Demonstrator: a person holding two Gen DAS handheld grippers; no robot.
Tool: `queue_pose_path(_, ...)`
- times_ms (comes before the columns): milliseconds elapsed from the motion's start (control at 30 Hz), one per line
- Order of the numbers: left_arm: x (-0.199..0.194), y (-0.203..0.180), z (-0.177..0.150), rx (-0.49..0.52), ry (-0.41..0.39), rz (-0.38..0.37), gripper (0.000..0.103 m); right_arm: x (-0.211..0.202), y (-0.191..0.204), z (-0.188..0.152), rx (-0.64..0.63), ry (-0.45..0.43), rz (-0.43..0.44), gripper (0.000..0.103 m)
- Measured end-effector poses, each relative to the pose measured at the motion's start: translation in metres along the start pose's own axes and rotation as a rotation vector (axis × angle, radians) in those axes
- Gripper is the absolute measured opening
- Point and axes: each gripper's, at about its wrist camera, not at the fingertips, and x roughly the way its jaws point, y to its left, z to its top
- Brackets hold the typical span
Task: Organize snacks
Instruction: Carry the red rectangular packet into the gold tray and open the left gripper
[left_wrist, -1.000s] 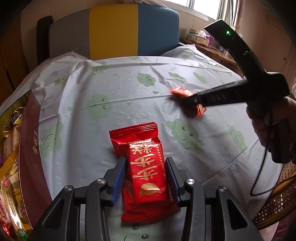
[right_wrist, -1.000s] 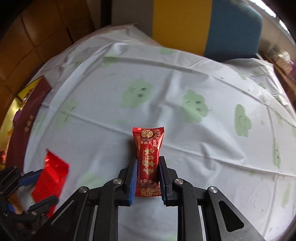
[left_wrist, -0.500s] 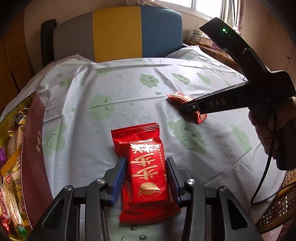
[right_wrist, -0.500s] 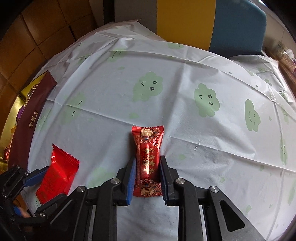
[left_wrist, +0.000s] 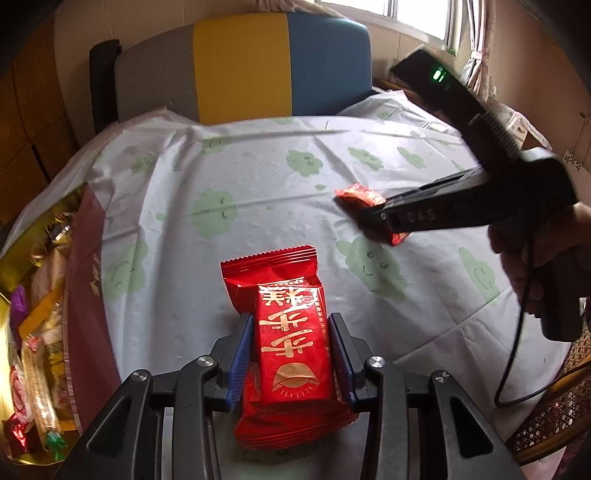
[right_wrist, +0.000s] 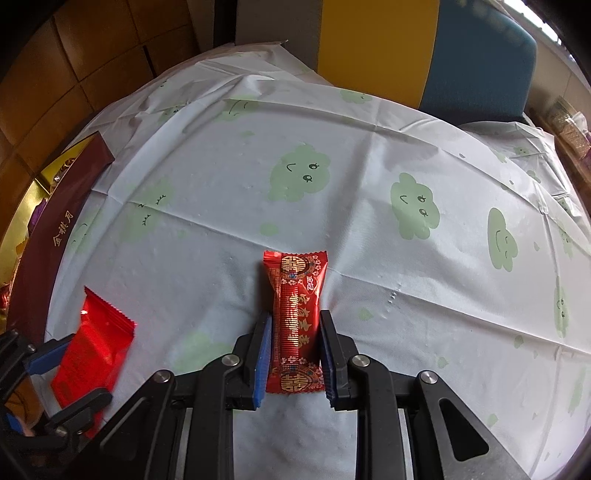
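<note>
My left gripper (left_wrist: 291, 325) is shut on a wide red snack packet (left_wrist: 291, 332) with gold characters, low over the table near its front edge; the packet also shows in the right wrist view (right_wrist: 92, 350). My right gripper (right_wrist: 295, 321) is shut on a narrow red snack bar (right_wrist: 295, 321) with gold patterns, close to the white cloud-print tablecloth (right_wrist: 369, 240). In the left wrist view the right gripper (left_wrist: 369, 218) and its bar (left_wrist: 360, 195) are to the right, further back.
A maroon and gold gift box (left_wrist: 85, 295) with several wrapped snacks (left_wrist: 37, 332) sits at the table's left edge; it also shows in the right wrist view (right_wrist: 62, 221). A grey, yellow and blue chair back (left_wrist: 240, 66) stands behind the table. A wicker seat (left_wrist: 554, 406) is at right.
My right gripper with the bar has come lower and closer to the tablecloth. My left gripper with the packet has barely moved.
</note>
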Motion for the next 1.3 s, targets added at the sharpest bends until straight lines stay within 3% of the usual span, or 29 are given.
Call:
queue_pose_path(467, -0.056, 0.026, 0.011, -0.059, -0.092, 0.048, 0.041, -0.001, 0.003, -0.002, -0.022, -0.023, -0.029, 0.024)
queue_pose_path(733, -0.078, 0.071, 0.004, -0.141, -0.113, 0.113, 0.041, -0.002, 0.004, -0.002, -0.027, -0.029, -0.039, 0.024)
queue_pose_path(933, -0.093, 0.136, -0.01, -0.3, -0.111, 0.146, 0.041, -0.003, 0.005, -0.003, -0.032, -0.033, -0.047, 0.024)
queue_pose_path(1067, -0.105, 0.19, -0.026, -0.476, -0.104, 0.139, 0.041, -0.003, 0.005, -0.003, -0.035, -0.035, -0.049, 0.024)
queue_pose_path(1300, -0.133, 0.263, -0.057, -0.702, -0.154, 0.179, 0.041, -0.003, 0.006, -0.002, -0.042, -0.036, -0.059, 0.024)
